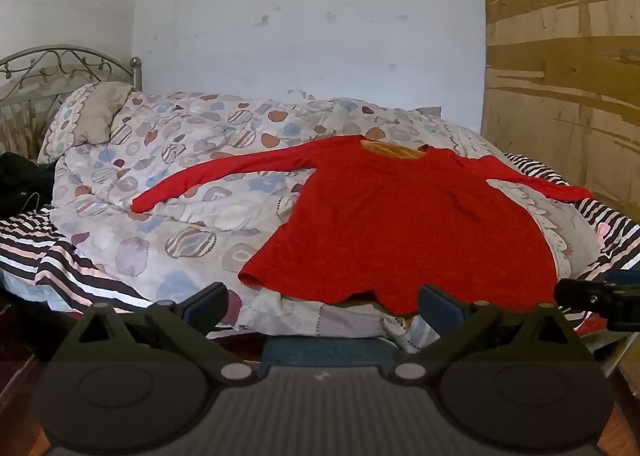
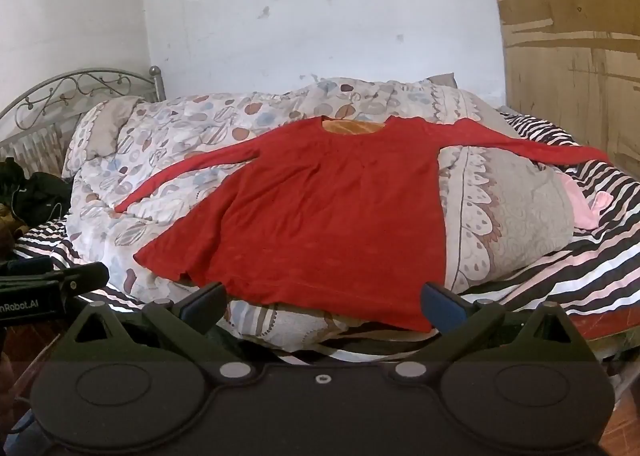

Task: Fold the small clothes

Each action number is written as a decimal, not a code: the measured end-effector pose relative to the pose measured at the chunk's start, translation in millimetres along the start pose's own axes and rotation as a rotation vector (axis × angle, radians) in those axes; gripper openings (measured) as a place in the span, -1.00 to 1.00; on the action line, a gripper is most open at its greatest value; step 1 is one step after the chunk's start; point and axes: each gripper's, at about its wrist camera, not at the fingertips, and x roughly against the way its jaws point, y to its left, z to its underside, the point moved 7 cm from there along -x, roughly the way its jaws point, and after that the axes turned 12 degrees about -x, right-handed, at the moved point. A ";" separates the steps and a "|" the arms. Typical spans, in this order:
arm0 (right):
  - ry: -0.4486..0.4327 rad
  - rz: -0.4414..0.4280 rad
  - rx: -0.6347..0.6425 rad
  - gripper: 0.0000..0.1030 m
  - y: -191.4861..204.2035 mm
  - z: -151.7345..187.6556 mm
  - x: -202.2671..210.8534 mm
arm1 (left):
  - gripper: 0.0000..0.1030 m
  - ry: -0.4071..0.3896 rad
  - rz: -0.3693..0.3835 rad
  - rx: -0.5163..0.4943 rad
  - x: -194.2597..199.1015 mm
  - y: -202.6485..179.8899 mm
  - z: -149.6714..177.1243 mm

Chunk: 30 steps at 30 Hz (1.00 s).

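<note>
Two grippers wait at the near edge of the bed [image 1: 36, 244], on its patterned duvet [image 1: 192, 191] lies the red long-sleeved top [image 2: 320, 215], spread flat and unfolded. I keep the left gripper [image 1: 322, 302] and the right gripper [image 2: 322, 302] released, holding nothing. I judge folding has not begun; next I must pinch a sleeve [image 1: 224, 171]

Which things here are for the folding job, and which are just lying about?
For the job:
red long-sleeved top, spread flat on the duvet
left tongs, open
right tongs, open

Lying about:
patterned duvet
striped sheet
pink garment
dark clothes
metal headboard
</note>
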 end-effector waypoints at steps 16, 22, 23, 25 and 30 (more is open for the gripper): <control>-0.001 0.004 0.003 0.99 0.4 0.1 0.8 | 0.99 0.005 -0.002 0.000 -0.5 0.9 -0.4; -0.003 0.004 0.004 0.99 0.8 0.1 0.9 | 0.99 0.004 -0.004 -0.001 -0.3 1.6 -1.4; -0.003 0.004 0.004 0.99 0.9 0.1 0.9 | 0.99 0.005 -0.003 0.000 -0.5 2.1 -1.5; -0.003 0.005 0.004 0.99 1.1 0.1 0.9 | 0.99 0.003 -0.004 -0.003 -0.4 1.9 -1.2; -0.004 0.005 0.005 0.99 2.4 2.4 2.0 | 0.99 0.003 -0.003 -0.002 -0.2 1.7 -1.6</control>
